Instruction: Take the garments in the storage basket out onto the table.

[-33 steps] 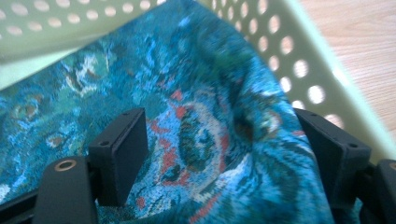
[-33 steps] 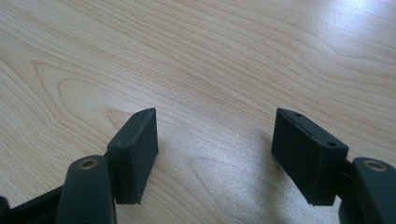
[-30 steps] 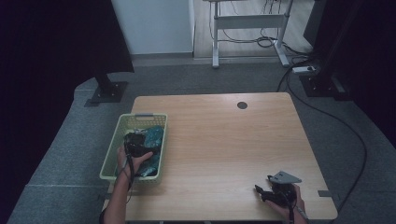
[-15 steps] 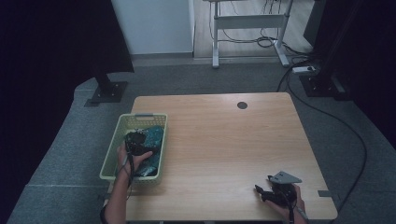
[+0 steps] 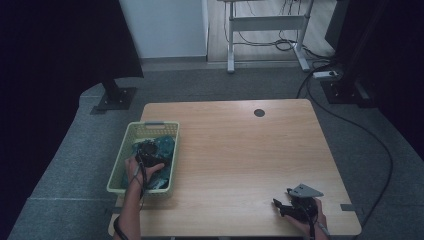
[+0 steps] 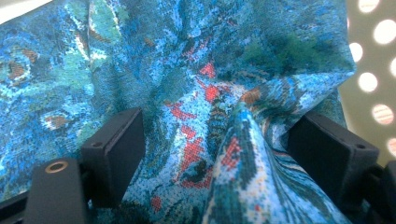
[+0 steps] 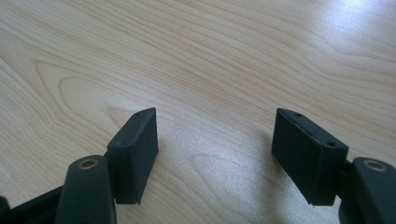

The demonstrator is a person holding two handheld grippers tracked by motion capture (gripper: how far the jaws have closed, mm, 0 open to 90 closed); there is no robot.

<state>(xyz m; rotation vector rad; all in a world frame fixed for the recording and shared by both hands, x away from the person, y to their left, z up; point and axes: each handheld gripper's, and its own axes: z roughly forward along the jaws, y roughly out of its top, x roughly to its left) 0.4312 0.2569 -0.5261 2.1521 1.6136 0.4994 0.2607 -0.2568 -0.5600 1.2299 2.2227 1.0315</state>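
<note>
A person's left hand-held gripper dips into a pale green perforated plastic basket, its black block jaws spread wide with a rumpled fold of blue-green woven cloth with red flecks bunched between them. The cloth fills the basket directly beneath and ahead of this hand-held gripper; the basket's dotted wall rises just off its right jaw. Well apart, the right hand-held gripper rests low over the bare light-wood grained desk, jaws likewise spread, smooth wood showing between them.
</note>
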